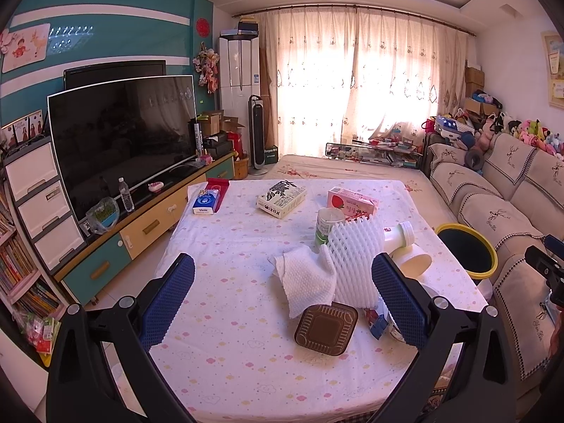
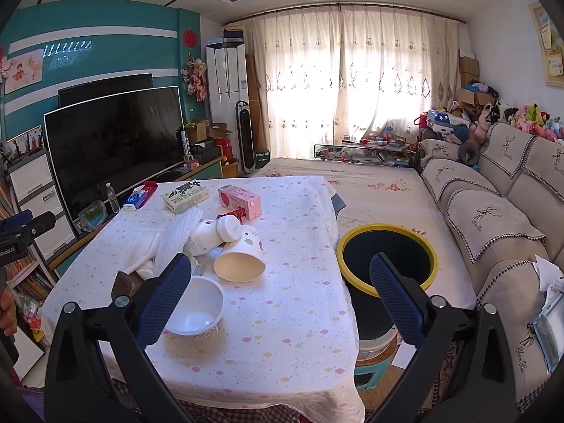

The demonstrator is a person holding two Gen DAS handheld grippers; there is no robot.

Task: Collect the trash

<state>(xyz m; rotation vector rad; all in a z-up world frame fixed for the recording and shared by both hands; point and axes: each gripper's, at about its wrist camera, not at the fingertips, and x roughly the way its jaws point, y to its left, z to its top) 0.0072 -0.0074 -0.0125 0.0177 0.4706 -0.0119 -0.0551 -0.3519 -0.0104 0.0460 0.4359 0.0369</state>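
Note:
Trash lies on the table: a white wipe, white foam netting, a brown plastic tray, a green-white cup, a white bottle, a paper cup on its side and a white bowl. A yellow-rimmed dark bin stands right of the table. My left gripper is open and empty above the wipe and tray. My right gripper is open and empty over the table's right edge, between bowl and bin.
A pink carton, a patterned box and a blue tissue pack lie at the table's far side. A TV on a low cabinet stands left. A sofa runs along the right. A covered bed lies beyond.

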